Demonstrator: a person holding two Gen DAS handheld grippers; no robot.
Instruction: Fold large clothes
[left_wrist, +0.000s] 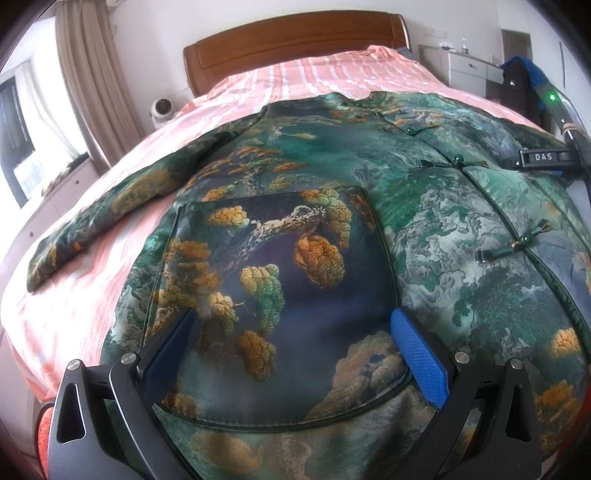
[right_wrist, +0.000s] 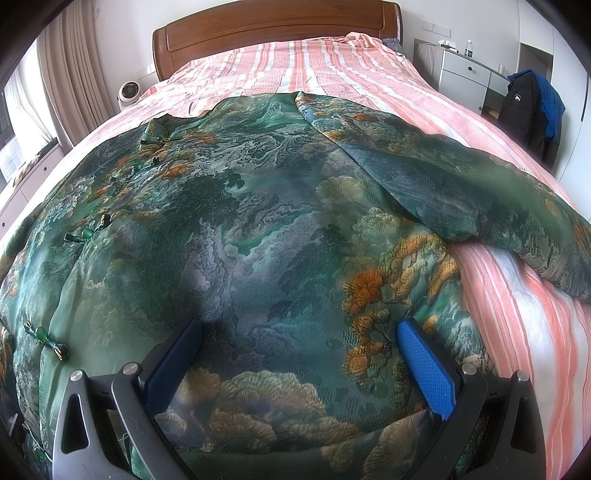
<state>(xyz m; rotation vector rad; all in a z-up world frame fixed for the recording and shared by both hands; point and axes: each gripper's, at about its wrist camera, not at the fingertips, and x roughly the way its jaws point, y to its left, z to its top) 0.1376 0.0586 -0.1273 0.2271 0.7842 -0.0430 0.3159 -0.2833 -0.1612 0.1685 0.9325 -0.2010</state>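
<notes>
While the green landscape-print jacket (left_wrist: 424, 206) lies spread flat on the pink striped bedsheet (left_wrist: 303, 74), the left gripper (left_wrist: 295, 354) hovers over its patch pocket (left_wrist: 280, 295), fingers spread, grasping nothing. Further right, the right gripper (right_wrist: 299, 358) hangs equally released above the jacket's front panel, near its sleeve (right_wrist: 480, 199).

Jacket (left_wrist: 424, 206) spread flat on bed (right_wrist: 332, 66), collar toward headboard (right_wrist: 277, 29). One sleeve (left_wrist: 110, 206) out left, other sleeve (right_wrist: 461, 192) out right. Pocket (left_wrist: 280, 295) on left front, between left gripper (left_wrist: 295, 354) fingers. Fan (right_wrist: 129, 94) left of bed; dresser (right_wrist: 465, 77) right.
</notes>
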